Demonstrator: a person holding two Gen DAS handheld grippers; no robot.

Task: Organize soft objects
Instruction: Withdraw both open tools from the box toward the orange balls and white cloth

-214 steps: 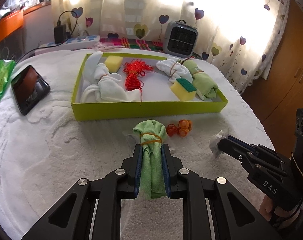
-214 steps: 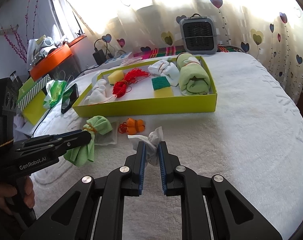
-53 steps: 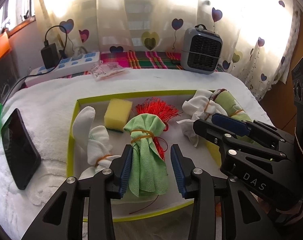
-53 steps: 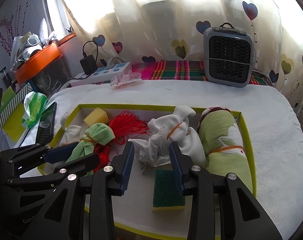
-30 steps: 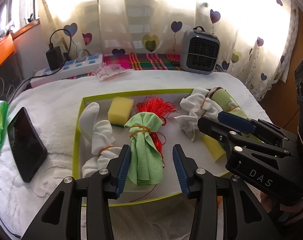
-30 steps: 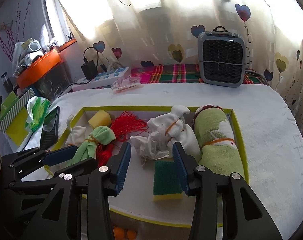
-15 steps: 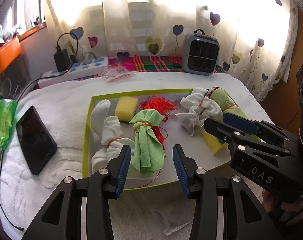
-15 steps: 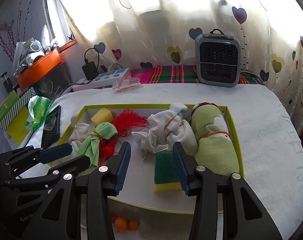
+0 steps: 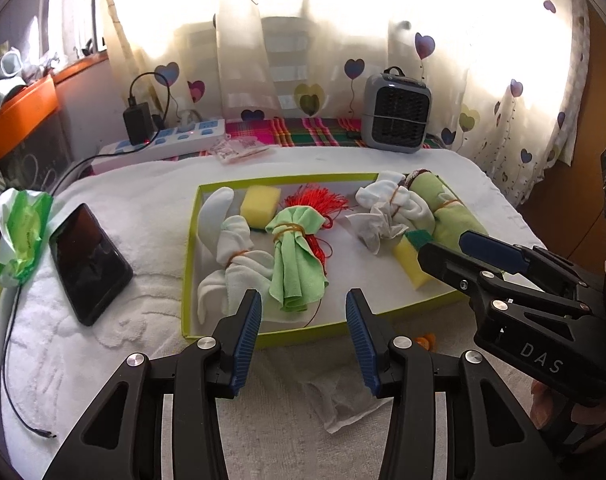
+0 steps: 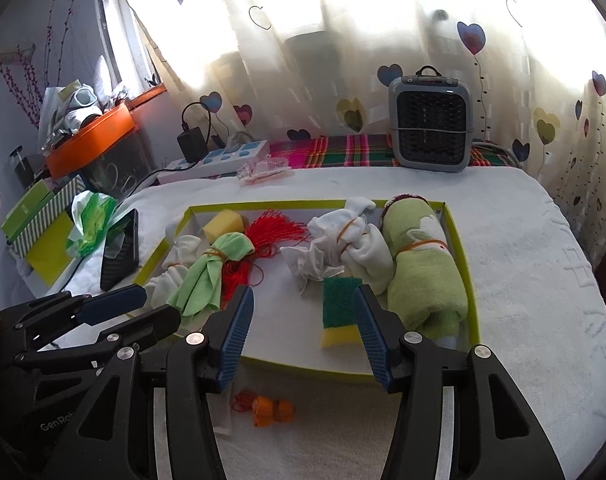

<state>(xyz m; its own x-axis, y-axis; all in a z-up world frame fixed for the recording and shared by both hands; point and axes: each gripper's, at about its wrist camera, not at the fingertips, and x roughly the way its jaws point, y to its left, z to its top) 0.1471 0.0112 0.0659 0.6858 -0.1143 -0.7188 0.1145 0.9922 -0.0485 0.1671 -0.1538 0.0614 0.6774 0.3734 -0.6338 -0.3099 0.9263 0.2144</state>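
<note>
Both tools, left tool (image 9: 303,334) and right tool (image 10: 301,334), gape empty; right's jaws just widened, hiding the tray's (image 10: 303,364) near rim.

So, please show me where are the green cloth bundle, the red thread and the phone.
green cloth bundle (image 9: 297,256), left wrist view, middle of the cloth.
red thread (image 10: 277,228), right wrist view, the fanned tassel.
phone (image 9: 89,262), left wrist view, its dark screen.

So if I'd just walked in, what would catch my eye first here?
Probably the lime-green tray in the middle of the white bedcover, filled with soft bundles: a red tassel, a green cloth tied with a rubber band, and a rolled green towel at its right end. Nearer the camera, the open right gripper frames it all.
</note>
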